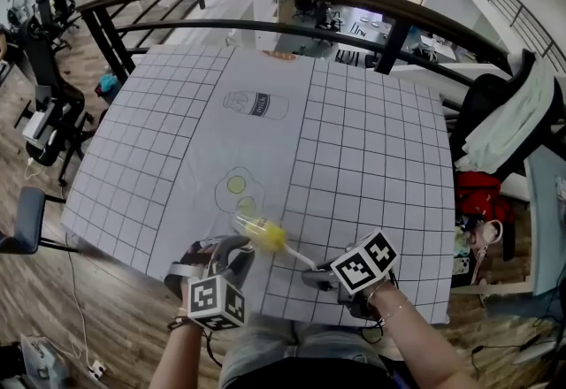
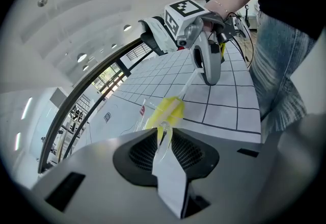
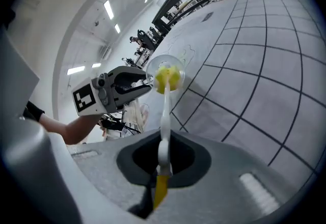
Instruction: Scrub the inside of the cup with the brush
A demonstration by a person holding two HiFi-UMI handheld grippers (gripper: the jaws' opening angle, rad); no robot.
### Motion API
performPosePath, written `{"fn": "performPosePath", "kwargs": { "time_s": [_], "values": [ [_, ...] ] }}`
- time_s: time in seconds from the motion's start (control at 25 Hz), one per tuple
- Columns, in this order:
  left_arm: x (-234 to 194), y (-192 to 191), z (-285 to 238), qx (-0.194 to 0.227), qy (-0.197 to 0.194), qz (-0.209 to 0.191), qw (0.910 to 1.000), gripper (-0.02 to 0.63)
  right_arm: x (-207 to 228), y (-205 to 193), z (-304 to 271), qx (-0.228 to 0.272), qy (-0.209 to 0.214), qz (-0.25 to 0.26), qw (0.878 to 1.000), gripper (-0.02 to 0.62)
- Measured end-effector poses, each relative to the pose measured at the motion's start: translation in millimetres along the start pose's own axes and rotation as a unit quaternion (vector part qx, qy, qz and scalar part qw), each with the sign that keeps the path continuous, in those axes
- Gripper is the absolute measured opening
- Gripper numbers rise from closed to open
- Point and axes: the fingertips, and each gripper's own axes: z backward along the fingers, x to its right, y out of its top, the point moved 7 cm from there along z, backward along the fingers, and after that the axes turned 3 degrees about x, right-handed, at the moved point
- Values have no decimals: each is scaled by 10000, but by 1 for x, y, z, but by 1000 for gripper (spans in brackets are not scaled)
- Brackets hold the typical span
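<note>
Head view: left gripper (image 1: 228, 250) is clamped on the wall of the clear cup (image 1: 248, 225), which is tipped sideways over the gridded table (image 1: 371, 157) near its front edge. Right gripper (image 1: 320, 276) pinches the brush (image 1: 272, 237) by its handle, yellow head inside the cup mouth.

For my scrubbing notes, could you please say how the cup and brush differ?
The cup is clear, the brush white-handled with a yellow head. The cup is pinched in the left claw, the brush in the right claw. Both are held above the table, the head inside the cup.
</note>
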Motion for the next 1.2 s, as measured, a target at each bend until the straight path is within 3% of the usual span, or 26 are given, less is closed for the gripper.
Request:
{"fn": "performPosePath", "kwargs": {
  "time_s": [0.24, 0.88, 1.2],
  "values": [
    [0, -1, 1, 13, 10, 89, 10000, 95, -4, -1, 0, 211, 485, -411, 9978, 0],
    [-15, 6, 9, 121, 133, 714, 9973, 91, -14, -3, 29, 420, 268, -72, 9987, 0],
    [-21, -1, 10, 266, 182, 1310, 9909, 87, -22, 3, 45, 637, 284, 105, 9975, 0]
  ]
}}
